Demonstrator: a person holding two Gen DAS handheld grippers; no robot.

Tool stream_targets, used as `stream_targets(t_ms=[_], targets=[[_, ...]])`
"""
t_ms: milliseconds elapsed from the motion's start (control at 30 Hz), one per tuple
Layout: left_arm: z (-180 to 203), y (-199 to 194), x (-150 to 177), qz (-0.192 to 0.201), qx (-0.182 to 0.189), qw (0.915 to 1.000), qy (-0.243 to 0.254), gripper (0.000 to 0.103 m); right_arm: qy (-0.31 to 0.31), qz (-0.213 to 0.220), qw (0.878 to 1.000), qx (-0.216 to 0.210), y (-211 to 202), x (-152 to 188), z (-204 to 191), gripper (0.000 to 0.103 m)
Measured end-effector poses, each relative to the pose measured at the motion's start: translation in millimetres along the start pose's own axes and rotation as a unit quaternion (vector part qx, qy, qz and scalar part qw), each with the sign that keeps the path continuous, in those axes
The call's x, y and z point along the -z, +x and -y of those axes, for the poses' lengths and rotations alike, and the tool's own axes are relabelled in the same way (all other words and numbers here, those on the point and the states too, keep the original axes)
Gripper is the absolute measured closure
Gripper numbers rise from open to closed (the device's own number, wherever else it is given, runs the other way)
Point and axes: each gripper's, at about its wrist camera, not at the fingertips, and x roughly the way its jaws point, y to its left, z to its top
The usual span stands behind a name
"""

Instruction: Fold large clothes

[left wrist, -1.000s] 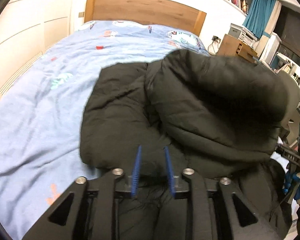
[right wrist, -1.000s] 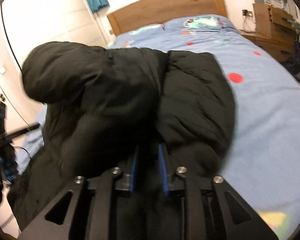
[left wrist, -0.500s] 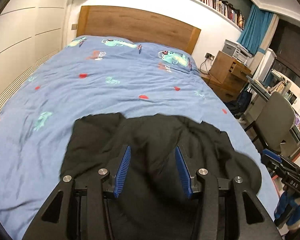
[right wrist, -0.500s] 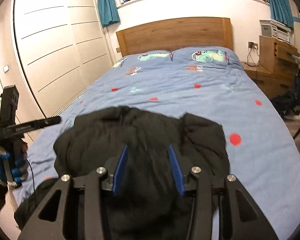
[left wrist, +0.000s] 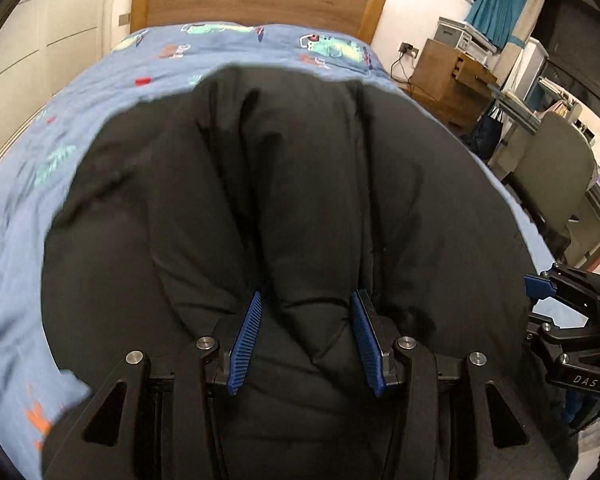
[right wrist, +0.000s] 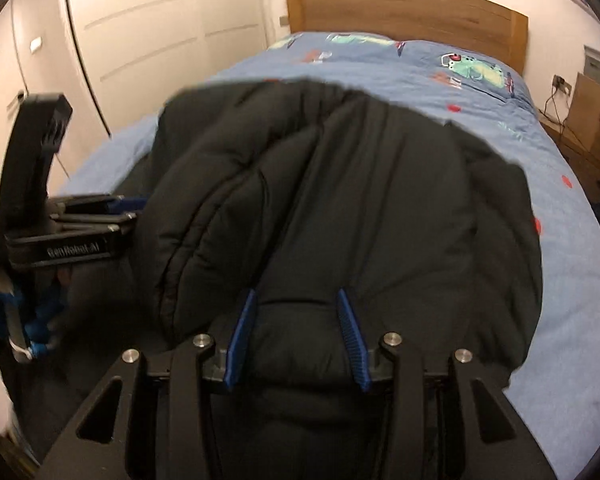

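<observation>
A black puffy jacket (left wrist: 300,184) lies bunched on the blue bed (left wrist: 80,120); it also fills the right wrist view (right wrist: 340,200). My left gripper (left wrist: 306,304) is open, its blue pads either side of a padded fold near the jacket's near edge, pressed low against it. My right gripper (right wrist: 296,300) is open too, with a fold of the jacket between its pads. The left gripper shows at the left of the right wrist view (right wrist: 100,216), and the right gripper at the right edge of the left wrist view (left wrist: 560,292). The jacket's near edge is hidden under both grippers.
The blue patterned bedcover (right wrist: 500,92) runs back to a wooden headboard (left wrist: 256,0). White wardrobe doors (right wrist: 160,40) stand to the left. A wooden nightstand (left wrist: 448,72), a chair (left wrist: 552,176) and a cluttered desk are on the right.
Both grippers went from shut on the jacket to open, lifted, then came down close onto the jacket again, which now bulges between their open pads.
</observation>
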Motion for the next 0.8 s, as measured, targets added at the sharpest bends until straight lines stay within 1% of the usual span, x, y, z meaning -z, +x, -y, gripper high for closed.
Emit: stream_targets(t_ms=[100,200,300,367,433,533,600,667,700,800], targets=[[5,14,3,-0.002,-0.021,0.9998,0.007,0.056,0.019,-0.006,1.0,0.01,8,7,8,0.062],[6,30,-3,-0.009,-0.038,0.9992,0.01,0.054,0.023,-0.011,0.999,0.031,21,8,16,0.062],[2,47,-8,-0.016,-0.041,0.999,0.004,0.054,0.044,-0.018,0.998,0.032,40,5,30,0.062],[2,54,-6,-0.018,-0.045,0.9988,0.003,0.054,0.052,-0.018,0.998,0.035,49,6,34,0.062],[5,55,-5,-0.019,-0.057,0.9981,0.011,0.053,0.06,-0.017,0.997,0.041,54,11,33,0.062],[11,46,-10,-0.02,-0.06,0.9979,0.014,0.054,0.061,-0.025,0.997,0.045,48,10,30,0.061],[13,27,-11,-0.009,-0.057,0.9982,0.015,0.054,0.069,-0.026,0.997,0.037,34,4,28,0.061],[16,7,-12,0.01,-0.059,0.9979,0.023,0.055,0.066,-0.009,0.997,0.032,12,0,24,0.061],[20,-6,-14,0.026,-0.059,0.9975,0.029,0.055,0.062,-0.003,0.998,0.033,4,-1,23,0.061],[30,-23,-19,0.049,-0.043,0.9975,0.028,0.055,0.06,0.025,0.997,0.036,-23,-4,22,0.061]])
